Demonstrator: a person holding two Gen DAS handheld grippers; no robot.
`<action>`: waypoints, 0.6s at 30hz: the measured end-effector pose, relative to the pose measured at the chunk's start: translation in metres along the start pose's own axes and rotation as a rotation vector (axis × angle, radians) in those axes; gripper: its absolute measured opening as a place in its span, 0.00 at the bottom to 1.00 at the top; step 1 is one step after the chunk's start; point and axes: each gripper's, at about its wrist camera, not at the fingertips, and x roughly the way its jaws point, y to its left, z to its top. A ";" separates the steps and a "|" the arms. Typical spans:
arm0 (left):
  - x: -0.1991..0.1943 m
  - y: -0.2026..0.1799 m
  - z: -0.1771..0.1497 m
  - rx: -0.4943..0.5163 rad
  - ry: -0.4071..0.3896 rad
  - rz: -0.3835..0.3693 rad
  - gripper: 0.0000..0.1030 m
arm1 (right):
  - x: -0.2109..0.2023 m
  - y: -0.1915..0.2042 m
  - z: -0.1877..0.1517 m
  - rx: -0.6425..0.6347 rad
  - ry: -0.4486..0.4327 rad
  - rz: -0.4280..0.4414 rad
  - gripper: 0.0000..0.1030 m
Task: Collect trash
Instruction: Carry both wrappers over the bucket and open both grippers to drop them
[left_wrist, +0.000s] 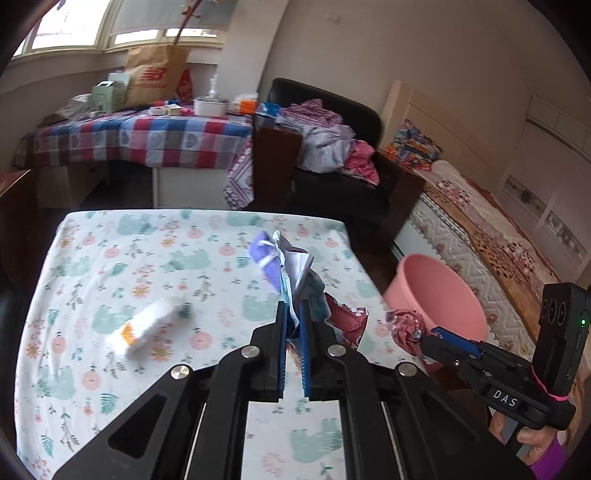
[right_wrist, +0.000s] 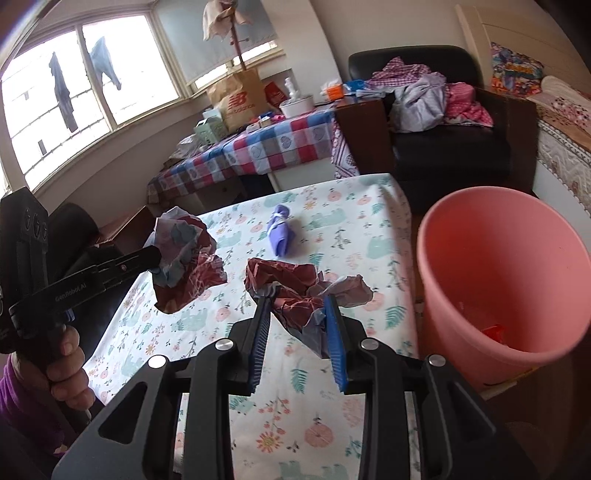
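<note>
Each tool pinches a crumpled paper wad above the table: left tool (left_wrist: 291, 306), right tool (right_wrist: 297, 310).

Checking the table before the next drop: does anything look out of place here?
Yes: a white crumpled wad and a purple wrapper lie loose on the floral tablecloth, not in the pink bin. Both grippers hold crumpled paper.

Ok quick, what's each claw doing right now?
Left claw: closed on a crumpled dark-red and pale-blue paper wad.
Right claw: closed on another crumpled dark-red paper wad, beside the pink plastic bucket.
</note>
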 end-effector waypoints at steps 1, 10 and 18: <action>0.001 -0.003 0.001 0.004 0.001 -0.006 0.05 | -0.003 -0.003 0.000 0.004 -0.005 -0.006 0.29; 0.021 -0.051 0.009 0.066 0.014 -0.079 0.05 | -0.025 -0.033 -0.001 0.052 -0.052 -0.055 0.29; 0.044 -0.081 0.013 0.097 0.043 -0.117 0.05 | -0.040 -0.070 0.002 0.118 -0.105 -0.123 0.29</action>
